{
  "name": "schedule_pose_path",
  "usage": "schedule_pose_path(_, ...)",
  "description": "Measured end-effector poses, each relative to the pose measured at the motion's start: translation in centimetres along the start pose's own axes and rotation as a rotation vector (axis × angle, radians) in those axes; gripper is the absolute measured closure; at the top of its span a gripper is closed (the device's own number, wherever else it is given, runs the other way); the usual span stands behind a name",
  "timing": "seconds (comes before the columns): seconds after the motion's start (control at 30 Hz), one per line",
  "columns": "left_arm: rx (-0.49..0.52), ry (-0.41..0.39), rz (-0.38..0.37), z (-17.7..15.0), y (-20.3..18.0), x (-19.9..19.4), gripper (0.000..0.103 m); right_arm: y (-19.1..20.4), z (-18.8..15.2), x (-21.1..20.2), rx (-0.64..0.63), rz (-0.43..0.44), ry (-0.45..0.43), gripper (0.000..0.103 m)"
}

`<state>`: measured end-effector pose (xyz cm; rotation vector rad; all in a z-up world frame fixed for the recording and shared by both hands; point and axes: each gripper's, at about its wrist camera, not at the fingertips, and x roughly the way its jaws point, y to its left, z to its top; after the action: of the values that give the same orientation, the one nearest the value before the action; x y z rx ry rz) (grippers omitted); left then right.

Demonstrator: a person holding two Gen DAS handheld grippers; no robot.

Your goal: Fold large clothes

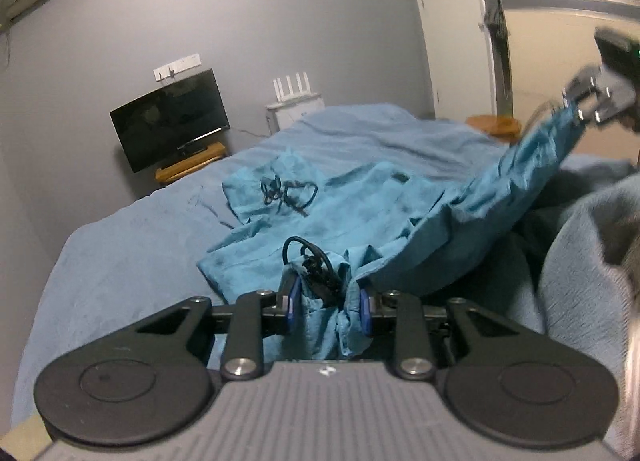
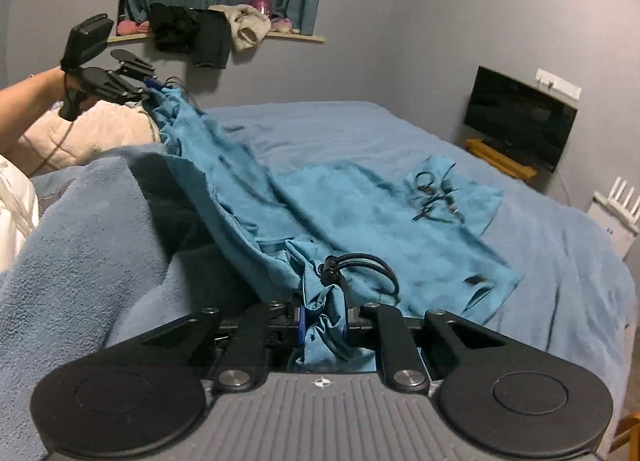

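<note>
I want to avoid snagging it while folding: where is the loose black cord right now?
The cord lies on the far flat part of the teal garment on the bed, toward the TV; in the right wrist view it is right of centre.

Teal garment [image 1: 344, 205] with black drawcords, half lifted off bed

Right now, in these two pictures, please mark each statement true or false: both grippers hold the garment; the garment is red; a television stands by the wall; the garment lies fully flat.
1. Both the left gripper and the right gripper hold the teal garment. True.
2. The garment is red. False: it is teal.
3. A television stands by the wall. True.
4. The garment lies fully flat on the bed. False: one edge is lifted between the grippers.
</note>
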<state>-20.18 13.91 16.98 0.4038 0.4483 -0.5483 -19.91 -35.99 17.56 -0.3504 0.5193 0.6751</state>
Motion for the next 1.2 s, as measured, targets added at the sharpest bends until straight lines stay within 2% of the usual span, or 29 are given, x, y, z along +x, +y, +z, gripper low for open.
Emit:
schedule_pose_path(0.1,-0.038,-0.018,0.025,0.5,1.2,1.8,0.078,-1.9,0.7,1.3,0.047,-0.025,-0.041,0.087)
schedule_pose_path(0.27,-0.087,-0.069,0.112,2.8,4.5,6.2,0.077,-5.9,3.4,6.1,0.155,-0.16,-0.116,0.086)
schedule_pose_path(0.4,-0.116,-0.08,0.203,5.3,7.0,12.1,0.077,-8.7,5.7,11.7,0.171,-0.325,-0.137,0.085)
schedule_pose_path(0.57,-0.198,-0.086,0.303,7.0,10.5,20.7,0.073,-13.7,7.0,19.1,0.3,-0.413,-0.148,0.085)
schedule_pose_path(0.6,-0.203,-0.084,0.33,7.0,10.9,22.3,0.068,-15.1,7.0,20.9,0.333,-0.429,-0.149,0.085)
schedule_pose_path(0.67,-0.202,-0.083,0.388,6.9,11.6,25.0,0.047,-17.5,6.5,23.9,0.401,-0.452,-0.154,0.085)
schedule_pose_path(0.7,-0.204,-0.071,0.428,6.6,11.7,26.1,0.029,-18.7,6.1,25.5,0.435,-0.467,-0.151,0.085)
schedule_pose_path(0.73,-0.207,-0.056,0.471,6.4,11.7,27.0,0.015,-19.8,5.6,27.0,0.466,-0.481,-0.145,0.083)
schedule_pose_path(0.8,-0.221,-0.042,0.518,5.4,11.8,28.1,0.012,-21.3,4.0,29.7,0.504,-0.517,-0.149,0.071)
schedule_pose_path(0.83,-0.242,-0.036,0.507,4.6,11.8,28.3,0.011,-21.9,3.1,30.7,0.519,-0.53,-0.14,0.059)
schedule_pose_path(0.87,-0.268,-0.026,0.481,3.7,12.0,28.6,0.011,-22.5,2.0,31.4,0.535,-0.528,-0.128,0.052)
schedule_pose_path(0.93,-0.307,-0.002,0.449,1.9,12.6,29.4,0.011,-23.3,0.2,32.5,0.563,-0.5,-0.113,0.052)
schedule_pose_path(1.0,-0.343,0.037,0.428,0.0,13.2,30.5,0.012,-24.2,-1.2,33.2,0.584,-0.485,-0.099,0.045)
schedule_pose_path(1.07,-0.384,0.06,0.412,-1.4,14.2,31.5,0.012,-25.4,-2.7,33.3,0.632,-0.461,-0.097,0.033)
schedule_pose_path(1.2,-0.428,0.077,0.374,-3.0,15.6,32.7,0.012,-26.3,-5.7,32.8,0.719,-0.412,-0.059,0.031)
